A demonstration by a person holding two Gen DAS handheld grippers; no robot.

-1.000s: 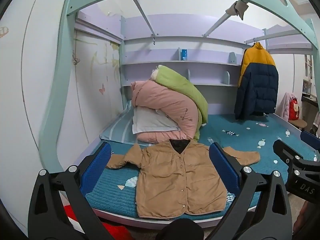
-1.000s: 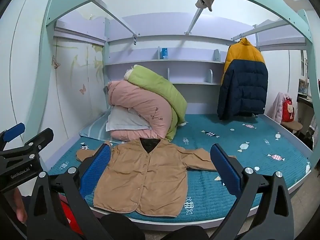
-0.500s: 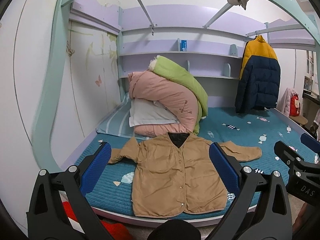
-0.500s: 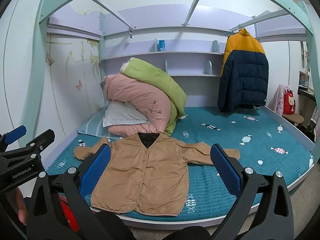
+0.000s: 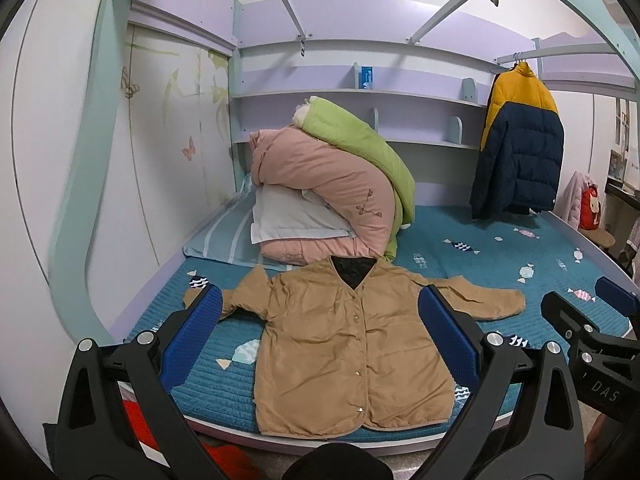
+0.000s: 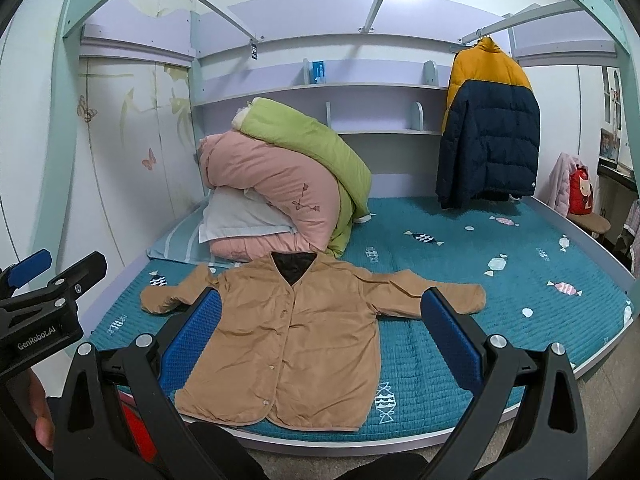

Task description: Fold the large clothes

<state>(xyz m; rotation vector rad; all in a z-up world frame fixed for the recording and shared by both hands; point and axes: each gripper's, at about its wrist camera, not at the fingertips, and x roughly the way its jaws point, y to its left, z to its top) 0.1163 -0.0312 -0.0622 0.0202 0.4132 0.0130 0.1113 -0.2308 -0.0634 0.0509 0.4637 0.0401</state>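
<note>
A tan buttoned jacket [image 5: 344, 344] lies flat, front up, on the teal bedspread [image 5: 472, 252], sleeves spread to both sides; it also shows in the right wrist view [image 6: 296, 336]. My left gripper [image 5: 320, 336] is open and empty, held in front of the bed edge above the jacket's lower half. My right gripper [image 6: 320, 336] is open and empty, in front of the jacket's right side. The right gripper shows at the edge of the left wrist view [image 5: 592, 336]; the left gripper shows at the left of the right wrist view [image 6: 44, 300].
Rolled pink and green quilts [image 6: 280, 184] with a white pillow are piled behind the jacket's collar. A yellow and navy puffer coat [image 6: 488, 128] hangs at the back right. The light green bed frame [image 5: 76, 200] rises at the left. A red bag [image 6: 580, 196] sits on a stool.
Both grippers have moved closer to the bed and tilted up a little. The jacket has not moved. Both grippers stay open.
</note>
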